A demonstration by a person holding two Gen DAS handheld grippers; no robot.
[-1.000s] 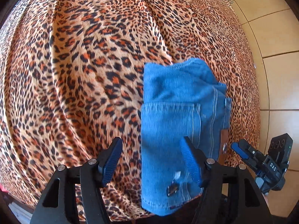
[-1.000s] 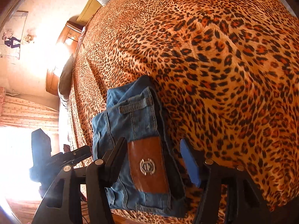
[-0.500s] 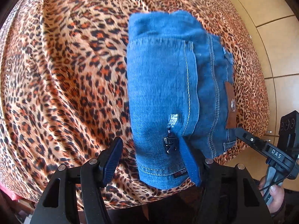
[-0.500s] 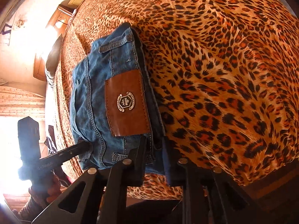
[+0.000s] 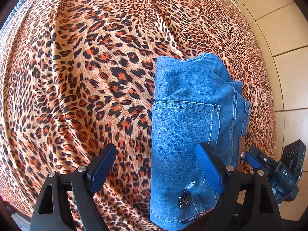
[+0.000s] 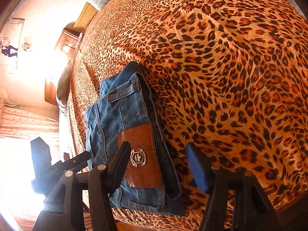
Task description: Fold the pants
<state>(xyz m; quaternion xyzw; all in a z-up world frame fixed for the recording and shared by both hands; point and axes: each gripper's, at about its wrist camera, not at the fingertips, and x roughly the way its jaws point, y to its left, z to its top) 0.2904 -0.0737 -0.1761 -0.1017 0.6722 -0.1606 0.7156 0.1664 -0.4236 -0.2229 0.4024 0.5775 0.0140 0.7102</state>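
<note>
Since folded into a thick denim bundle, pants (image 5: 184, 127) should handle soft but dense: moderate weight, layers prone to sliding apart and sagging if lifted by one ply. Lying at the near edge of the bed (image 5: 80, 77), on the leopard-print cover, back pocket up, leather patch (image 6: 140, 154) along the waistband side. Best taken through the full stack at a folded edge or the stiff waistband, not a single top layer; metal charm (image 5: 183, 200) near the hem worth avoiding.

Left claw (image 5: 156, 169) pointing steeply down, jaws just been opening and now spread wide; one pad over the denim, the other over bare cover, nothing pinched. Right claw (image 6: 161, 165) also angled down, jaws just been opening again, spread astride the waistband edge with the patch between them, pads not pressing. Looks like a release, bundle resting free.
</note>
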